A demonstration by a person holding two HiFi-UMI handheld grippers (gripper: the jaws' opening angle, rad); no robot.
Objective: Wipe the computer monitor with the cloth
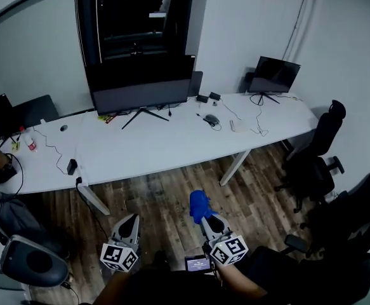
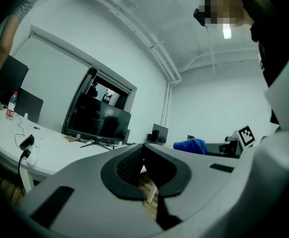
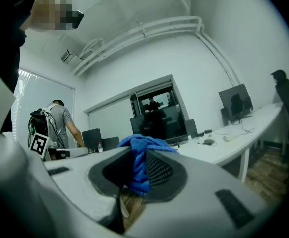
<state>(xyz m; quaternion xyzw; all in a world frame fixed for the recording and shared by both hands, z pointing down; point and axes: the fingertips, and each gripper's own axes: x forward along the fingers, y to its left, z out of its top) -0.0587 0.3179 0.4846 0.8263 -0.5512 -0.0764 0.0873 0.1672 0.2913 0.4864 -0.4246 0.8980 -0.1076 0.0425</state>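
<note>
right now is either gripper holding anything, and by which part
The right gripper is shut on the blue cloth, pinching a bunched fold of it between its jaws. The left gripper has its jaws together on nothing.

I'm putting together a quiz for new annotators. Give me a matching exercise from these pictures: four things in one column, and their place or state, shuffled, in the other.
1. cloth
2. left gripper
3. large monitor
4. red-capped bottle

A. left end of the desk
B. clamped in the right gripper
C. shut, nothing in it
D. middle of the desk

Pairs: 1-B, 2-C, 3-D, 4-A.
</note>
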